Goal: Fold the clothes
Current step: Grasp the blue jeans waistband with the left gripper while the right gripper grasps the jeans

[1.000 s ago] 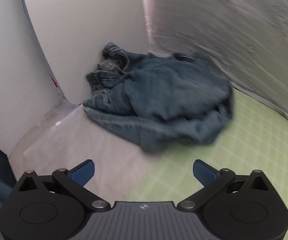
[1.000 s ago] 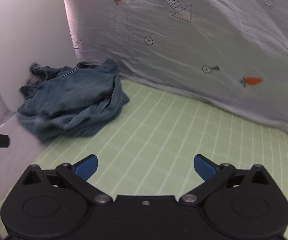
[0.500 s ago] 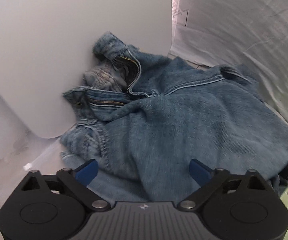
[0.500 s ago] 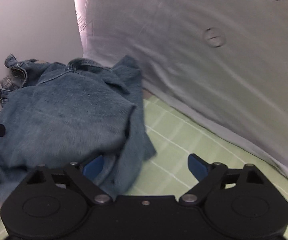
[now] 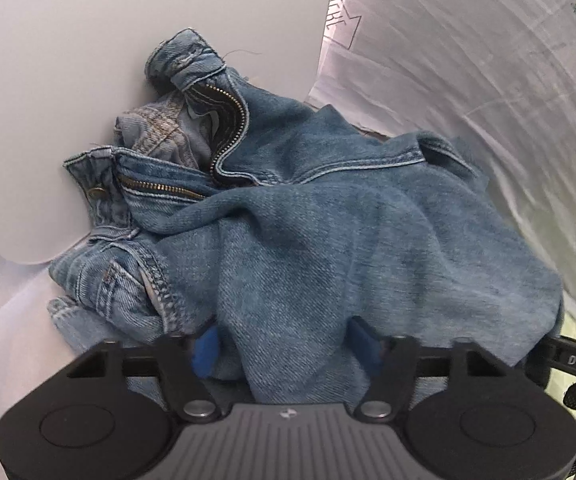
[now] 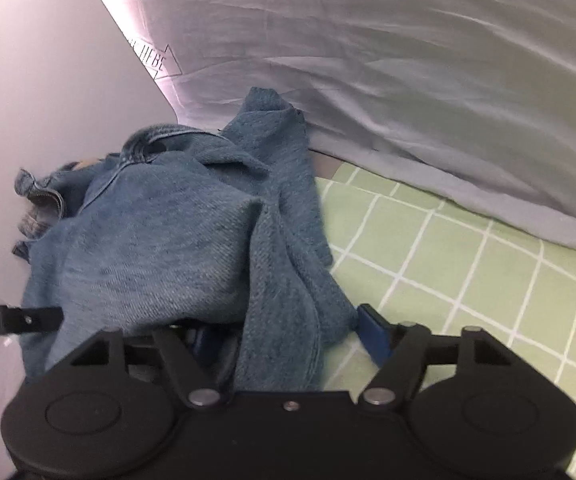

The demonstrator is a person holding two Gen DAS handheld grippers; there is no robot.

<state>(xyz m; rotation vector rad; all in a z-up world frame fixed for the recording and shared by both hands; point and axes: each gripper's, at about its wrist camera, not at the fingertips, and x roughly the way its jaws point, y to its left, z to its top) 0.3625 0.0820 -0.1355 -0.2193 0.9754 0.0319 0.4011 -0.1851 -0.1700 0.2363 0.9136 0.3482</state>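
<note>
The jeans [image 5: 328, 232] lie bunched between both pairs of jaws. The left gripper [image 5: 283, 344] and right gripper [image 6: 283, 336] stand half open around cloth. Thick folds might slip out when squeezed.

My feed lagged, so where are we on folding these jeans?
Nothing is folded: the jeans lie crumpled in the corner, zipper open. In hand: the left hand-held gripper and right hand-held gripper each straddle denim at the near edge, not clamped. Left: grasp, spread flat, fold.
</note>
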